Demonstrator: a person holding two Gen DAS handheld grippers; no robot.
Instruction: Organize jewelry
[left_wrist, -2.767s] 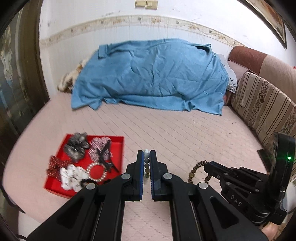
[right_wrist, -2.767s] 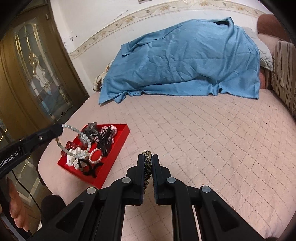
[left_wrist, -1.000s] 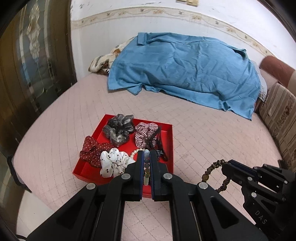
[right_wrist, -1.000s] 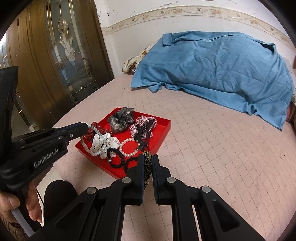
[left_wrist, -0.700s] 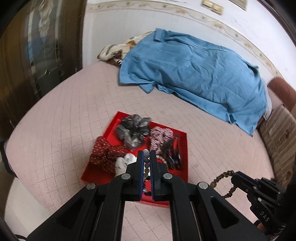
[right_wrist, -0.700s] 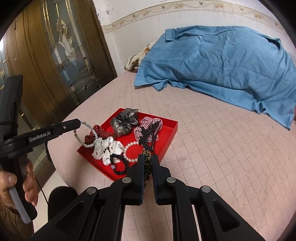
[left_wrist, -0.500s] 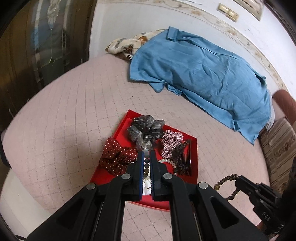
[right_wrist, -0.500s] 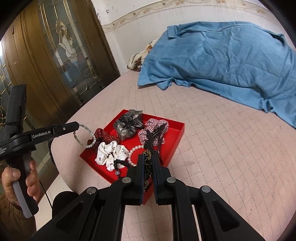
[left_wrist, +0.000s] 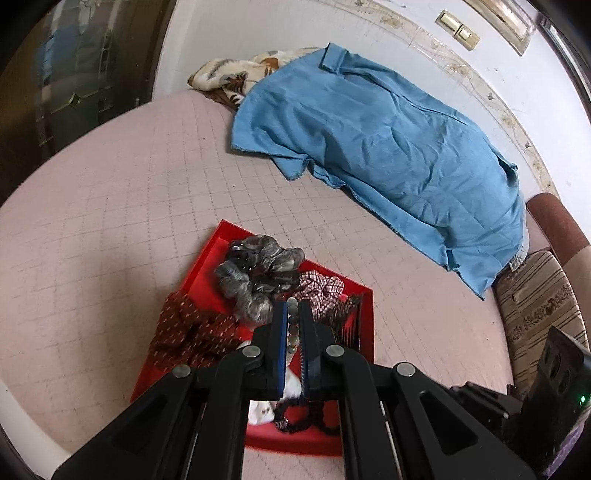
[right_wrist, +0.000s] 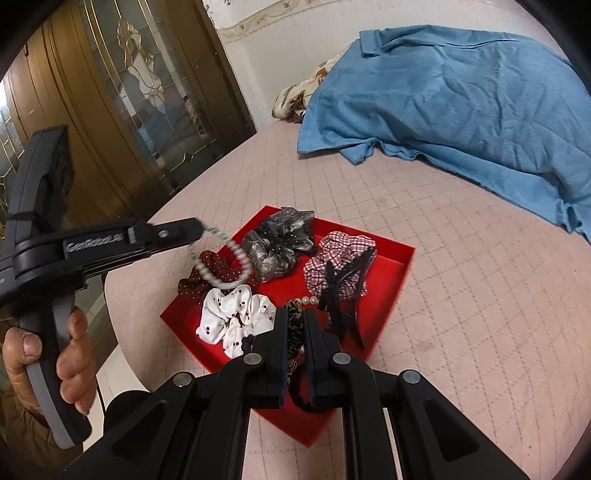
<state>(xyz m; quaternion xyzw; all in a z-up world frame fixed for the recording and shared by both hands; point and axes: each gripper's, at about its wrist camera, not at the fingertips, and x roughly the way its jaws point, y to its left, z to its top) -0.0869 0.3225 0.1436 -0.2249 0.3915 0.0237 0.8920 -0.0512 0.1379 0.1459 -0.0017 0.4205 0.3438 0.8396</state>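
"GenRobot.AI" on left gripper

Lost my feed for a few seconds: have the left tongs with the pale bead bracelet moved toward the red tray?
Yes. In the right wrist view, the left tongs have swung inward, so the pale bead bracelet now hangs over the red tray, above the maroon dotted scrunchie.

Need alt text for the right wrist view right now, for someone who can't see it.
The right gripper, shut on a dark patterned bead bracelet, hovers over a red tray of scrunchies on a pink quilted bed. At left, the left gripper dangles a pale bead bracelet above the tray. A blue sheet lies behind.
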